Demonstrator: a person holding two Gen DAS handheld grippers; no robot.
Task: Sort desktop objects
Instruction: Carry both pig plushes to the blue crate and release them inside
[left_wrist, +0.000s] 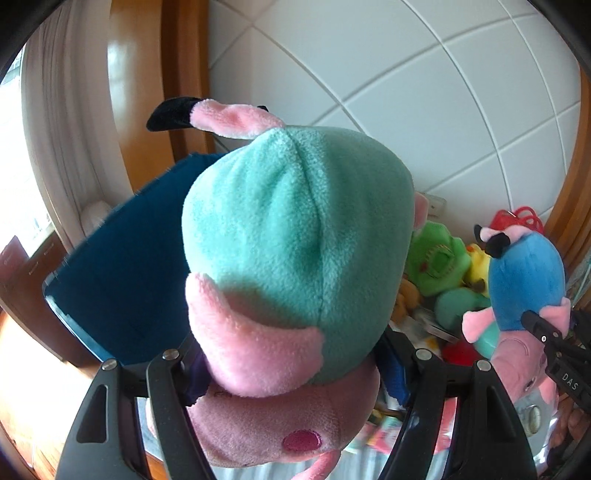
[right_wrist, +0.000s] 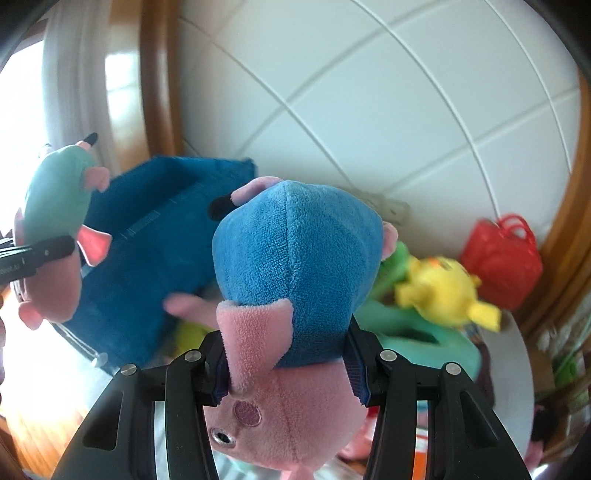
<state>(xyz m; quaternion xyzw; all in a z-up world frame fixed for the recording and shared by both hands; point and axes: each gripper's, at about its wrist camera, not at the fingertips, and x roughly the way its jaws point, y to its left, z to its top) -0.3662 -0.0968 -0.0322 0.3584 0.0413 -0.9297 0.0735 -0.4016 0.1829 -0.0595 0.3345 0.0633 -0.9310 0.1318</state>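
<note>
My left gripper (left_wrist: 295, 373) is shut on a pink plush pig in a mint-green dress (left_wrist: 295, 236), held head-down and filling the left wrist view. In the right wrist view, my right gripper (right_wrist: 286, 365) is shut on a like pig in a blue dress (right_wrist: 295, 258), its pink head nearest the camera. Each held toy also shows in the other view: the blue-dressed pig (left_wrist: 524, 280) at the right, the green-dressed pig (right_wrist: 59, 206) at the left with a left finger (right_wrist: 44, 253) across it. A dark blue fabric bin (right_wrist: 159, 240) (left_wrist: 125, 266) stands behind both toys.
A heap of plush toys lies at the right: a yellow one (right_wrist: 443, 291), green ones (left_wrist: 439, 262) (right_wrist: 424, 347) and a red mesh bag (right_wrist: 502, 266). A white tiled wall (right_wrist: 369, 110) rises behind. A wooden frame (left_wrist: 155, 92) and pale curtain (left_wrist: 55, 129) stand at the left.
</note>
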